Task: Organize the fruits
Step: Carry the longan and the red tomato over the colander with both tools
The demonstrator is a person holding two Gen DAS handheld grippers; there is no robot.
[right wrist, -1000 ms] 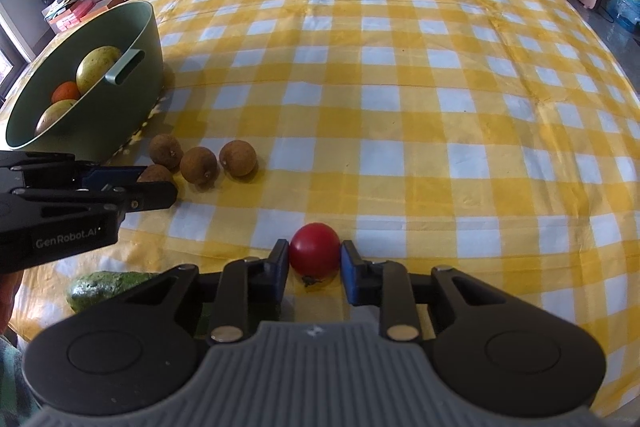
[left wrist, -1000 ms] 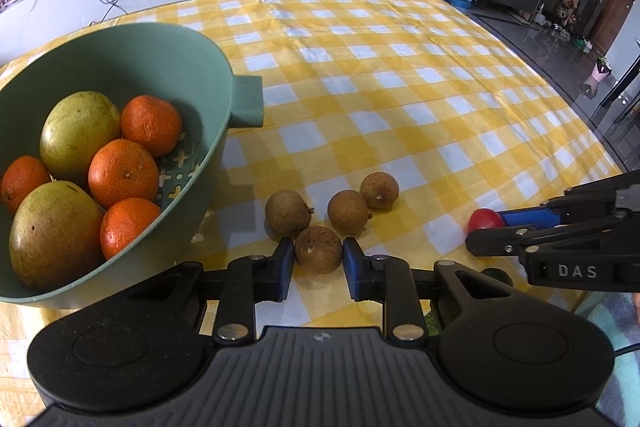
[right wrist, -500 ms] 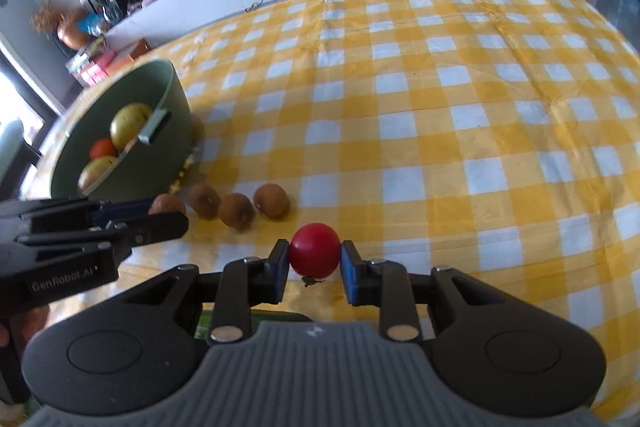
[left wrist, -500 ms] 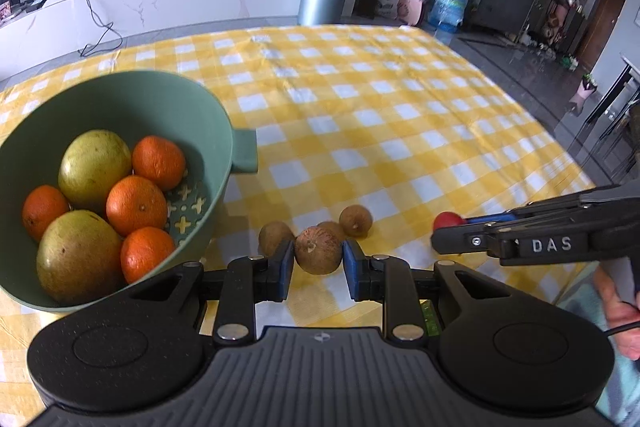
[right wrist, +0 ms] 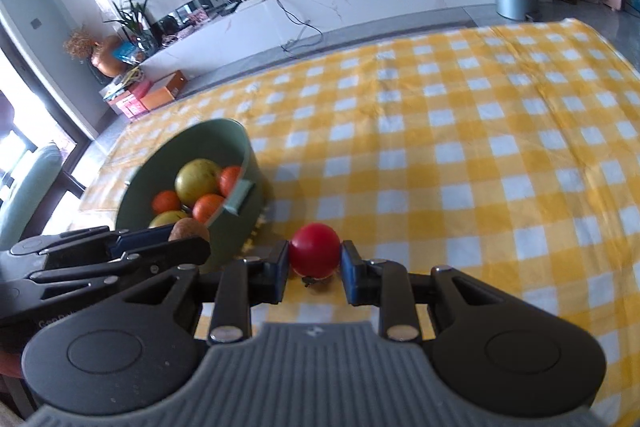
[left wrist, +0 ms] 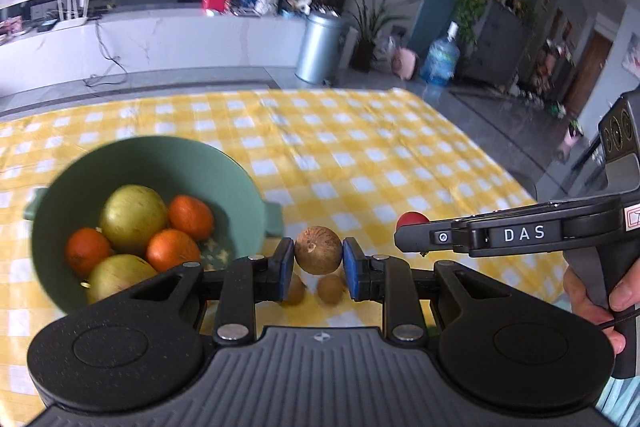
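"DAS" in white letters on the right gripper (left wrist: 412, 233)

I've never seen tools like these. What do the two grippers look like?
Both are black plastic with ribbed grey tops, round side discs and blue pads on the fingers. The left gripper carries faint white lettering; the right gripper reads DAS, with a thin black cable.

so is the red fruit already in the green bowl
No, the red fruit is clamped in the right tongs above the tablecloth, outside the green bowl.
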